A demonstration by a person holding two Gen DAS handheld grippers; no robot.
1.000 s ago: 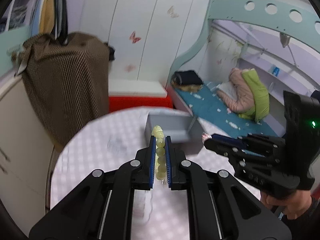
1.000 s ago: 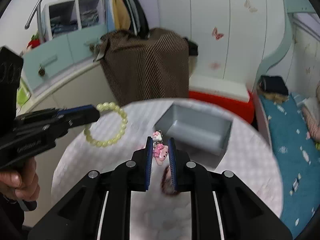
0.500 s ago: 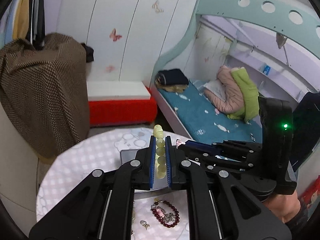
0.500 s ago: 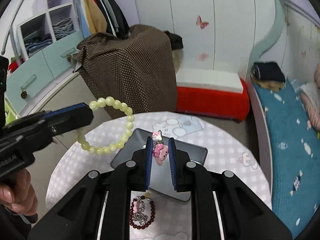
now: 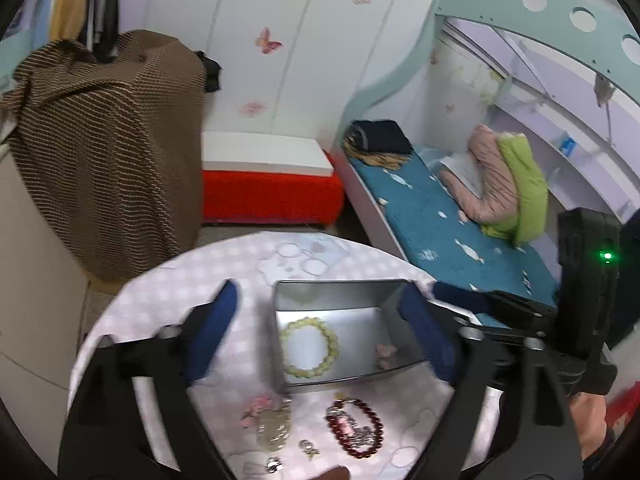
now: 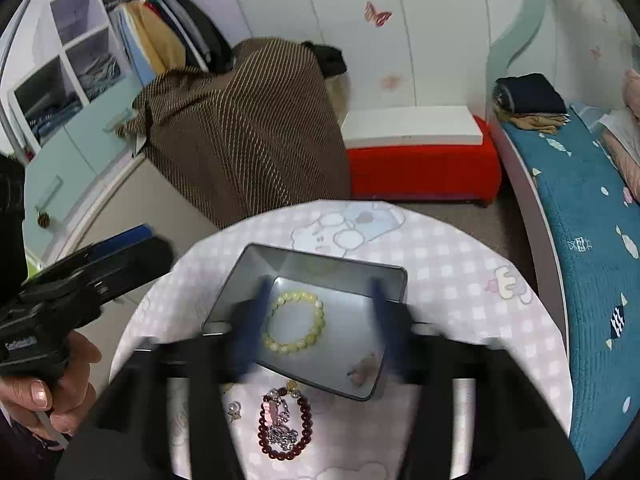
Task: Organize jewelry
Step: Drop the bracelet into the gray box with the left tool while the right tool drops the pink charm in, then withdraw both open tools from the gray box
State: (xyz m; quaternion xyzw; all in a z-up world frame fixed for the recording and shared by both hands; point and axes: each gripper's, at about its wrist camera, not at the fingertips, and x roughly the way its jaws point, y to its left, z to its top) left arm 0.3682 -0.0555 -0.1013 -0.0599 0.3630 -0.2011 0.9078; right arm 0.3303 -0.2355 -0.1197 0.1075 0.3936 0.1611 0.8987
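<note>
A grey metal tin (image 5: 334, 290) (image 6: 316, 264) stands on the round pink checked table (image 5: 160, 292) (image 6: 460, 280). Inside it lie a pale green bead bracelet (image 5: 309, 347) (image 6: 294, 327) and a small pink charm (image 5: 385, 354) (image 6: 364, 368). My left gripper (image 5: 318, 330) is open and empty above the tin. My right gripper (image 6: 316, 320) is open and empty above the tin, its fingers blurred. In front of the tin lie a dark red bead bracelet (image 5: 356, 428) (image 6: 285, 426), a pink-and-cream pendant (image 5: 270, 426) and small silver pieces (image 5: 308, 446) (image 6: 234, 410).
The right gripper's body (image 5: 580, 312) shows at the right of the left wrist view, the left gripper's body (image 6: 72, 280) at the left of the right wrist view. Beyond the table are a brown striped cloth (image 6: 248, 132), a red bench (image 6: 420, 168) and a bed (image 5: 448, 216).
Both grippers have opened. The green bracelet has dropped from the left gripper and the pink charm from the right gripper; both now lie in the tin.
</note>
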